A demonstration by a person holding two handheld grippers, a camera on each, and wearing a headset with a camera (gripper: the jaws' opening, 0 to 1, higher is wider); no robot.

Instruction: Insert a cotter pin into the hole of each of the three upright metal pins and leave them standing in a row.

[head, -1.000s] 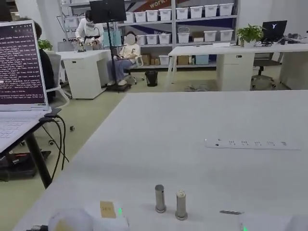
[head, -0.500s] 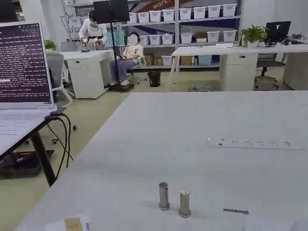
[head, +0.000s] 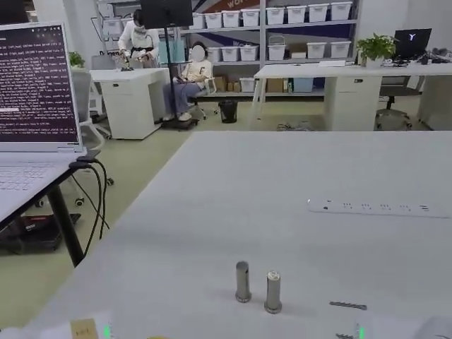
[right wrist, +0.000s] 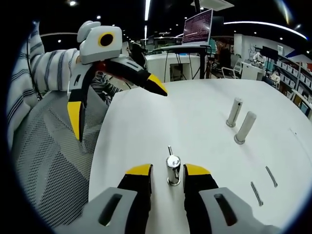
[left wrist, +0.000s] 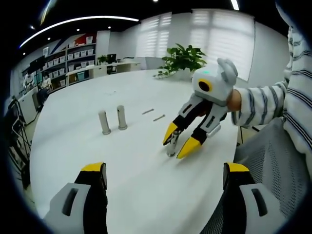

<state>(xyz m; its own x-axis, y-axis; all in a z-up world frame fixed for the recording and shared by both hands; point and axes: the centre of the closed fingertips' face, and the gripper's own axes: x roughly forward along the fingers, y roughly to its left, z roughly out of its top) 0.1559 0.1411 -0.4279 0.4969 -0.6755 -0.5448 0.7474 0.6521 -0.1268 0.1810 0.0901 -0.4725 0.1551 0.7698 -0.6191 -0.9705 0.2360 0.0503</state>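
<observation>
Right gripper (right wrist: 168, 168), jaws narrow, astride pin (right wrist: 173, 171)

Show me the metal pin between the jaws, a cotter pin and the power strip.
metal pin (right wrist: 173, 173): right gripper view, shaft.
cotter pin (right wrist: 256, 194): right gripper view, middle.
power strip (head: 378, 207): head view, top face.

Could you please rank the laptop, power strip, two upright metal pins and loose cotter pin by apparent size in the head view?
1. laptop, cropped by the frame
2. power strip
3. farther metal pin and nearer metal pin, alike
4. cotter pin
</observation>
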